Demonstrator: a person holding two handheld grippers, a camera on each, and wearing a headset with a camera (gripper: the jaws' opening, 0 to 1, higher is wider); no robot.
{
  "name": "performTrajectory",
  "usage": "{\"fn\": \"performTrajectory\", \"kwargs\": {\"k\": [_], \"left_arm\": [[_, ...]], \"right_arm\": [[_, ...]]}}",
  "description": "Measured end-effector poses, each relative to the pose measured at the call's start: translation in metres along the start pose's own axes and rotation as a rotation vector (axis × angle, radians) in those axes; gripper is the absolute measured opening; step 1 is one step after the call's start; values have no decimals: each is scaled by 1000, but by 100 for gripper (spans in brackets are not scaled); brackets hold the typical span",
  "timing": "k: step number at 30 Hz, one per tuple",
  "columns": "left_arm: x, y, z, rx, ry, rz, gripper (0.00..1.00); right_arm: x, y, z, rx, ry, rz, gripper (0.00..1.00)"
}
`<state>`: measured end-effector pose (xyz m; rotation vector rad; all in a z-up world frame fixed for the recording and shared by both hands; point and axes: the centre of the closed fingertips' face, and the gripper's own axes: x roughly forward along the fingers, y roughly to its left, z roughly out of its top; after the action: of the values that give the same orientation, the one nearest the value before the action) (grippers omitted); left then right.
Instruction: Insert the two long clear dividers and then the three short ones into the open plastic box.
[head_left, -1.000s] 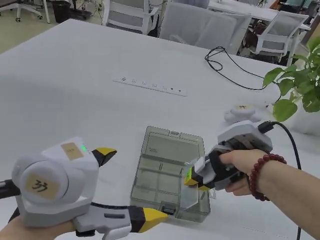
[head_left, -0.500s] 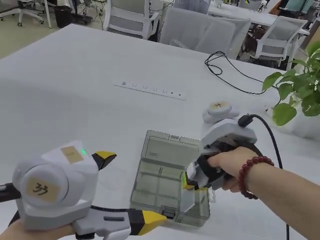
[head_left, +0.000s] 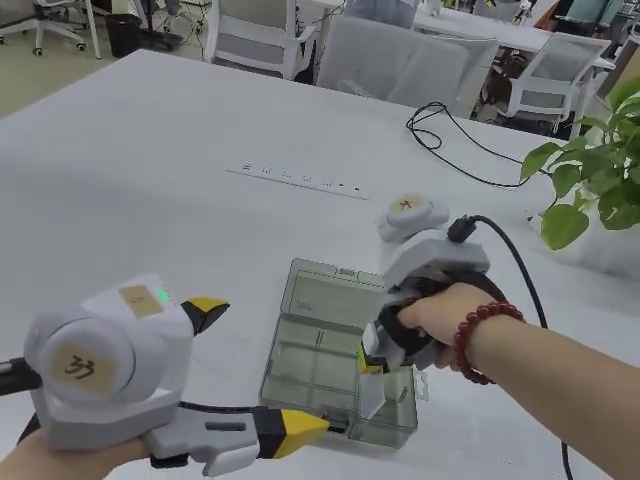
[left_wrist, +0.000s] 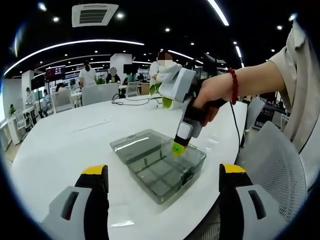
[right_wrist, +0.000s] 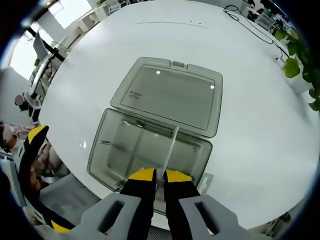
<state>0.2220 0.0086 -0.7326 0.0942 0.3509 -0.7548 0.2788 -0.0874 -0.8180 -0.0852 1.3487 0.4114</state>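
The open clear plastic box (head_left: 272, 368) lies on the white table, its lid (head_left: 345, 292) folded flat behind it. Clear dividers stand inside and split it into compartments. My right gripper (head_left: 370, 362) points down over the box's right part, shut on a clear divider (head_left: 376, 396) whose lower edge reaches into the box. In the right gripper view the right gripper (right_wrist: 159, 176) pinches this thin divider (right_wrist: 170, 149) edge-on above the box (right_wrist: 97, 150) and lid (right_wrist: 170, 95). My left gripper (head_left: 255, 372) hovers open at the box's near left, holding nothing. The left gripper (left_wrist: 162, 170) frames the box (left_wrist: 125, 150).
A small clear piece (right_wrist: 205, 182) lies on the table beside the box's right wall. Further back are a flush power strip (head_left: 300, 181), a black cable (head_left: 450, 128) and a green plant (head_left: 590, 170) at the right edge. Chairs (head_left: 400, 50) line the far side.
My right gripper has moved left with the divider, from beside the box's right edge to over its right part. The left gripper has stayed put.
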Motion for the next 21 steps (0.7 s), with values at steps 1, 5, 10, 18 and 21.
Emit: {"fn": "performTrajectory", "kwargs": {"k": [1,5,10,18,21], "left_arm": [[0,0,0,0,-1,1,93],[-1,1,0,-3,-2,4,93],[-1,2,1,-9,-7,5,92],[-2,2,1,-11,-8,6,92],[-2,2,1,-10,-6,8,92]], "right_arm": [[-1,-1,0,4,2,2,7],[-1,1,1,13,2,7,7],[1,1,0,13,4,-2,7],[4,2,1,-29,0,-42,7],[4,2,2,-30,-3,-46,7]]}}
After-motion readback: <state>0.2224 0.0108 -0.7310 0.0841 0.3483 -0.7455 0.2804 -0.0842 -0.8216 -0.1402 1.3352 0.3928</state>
